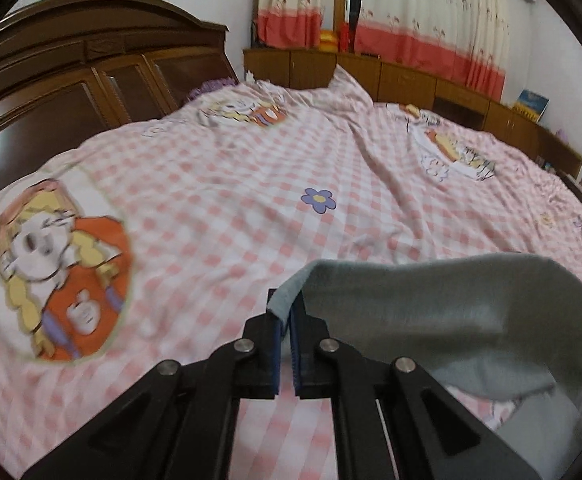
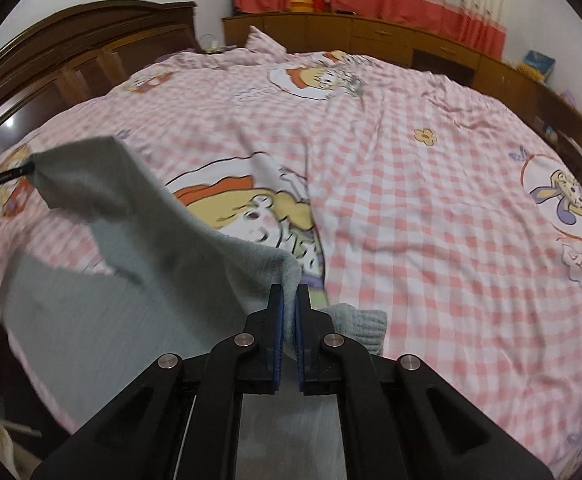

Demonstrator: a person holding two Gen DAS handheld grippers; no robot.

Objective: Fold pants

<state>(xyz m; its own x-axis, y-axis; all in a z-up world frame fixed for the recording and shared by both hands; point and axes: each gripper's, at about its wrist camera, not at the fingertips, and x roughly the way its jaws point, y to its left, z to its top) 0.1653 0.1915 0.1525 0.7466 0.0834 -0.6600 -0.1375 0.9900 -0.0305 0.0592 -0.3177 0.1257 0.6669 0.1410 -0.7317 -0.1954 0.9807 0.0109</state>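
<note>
Both hands are up off the bed, and strung between them is the pair of soft grey-blue fleece pants [image 2: 139, 248], lifted clear of the pink-and-white checked bedspread with cartoon girls printed on it [image 1: 251, 168].

The left gripper [image 1: 286, 304] has its black fingers with blue pads closed tight on one corner of the cloth; from there the fabric runs away to that gripper's right and sags downward. The right gripper [image 2: 290, 300] is likewise clamped on a bunched edge, and from it the cloth stretches off to its left, up to the far corner where the other tool's black tip pinches it. A ribbed grey cuff or band [image 2: 361, 330] shows just right of the right gripper's fingers, lying on or just above the bedspread.

So the held edge lies crosswise, hand to hand, and the rest of the garment hangs below it toward the near side of the bed. Neither hand is clearly nearer the bedspread. I would judge the next move depends on carrying that edge forward over the bedspread, both hands level, so the hanging part lays down flat under it. The blur suggests the cloth is swinging, which could leave a skewed fold.
</note>
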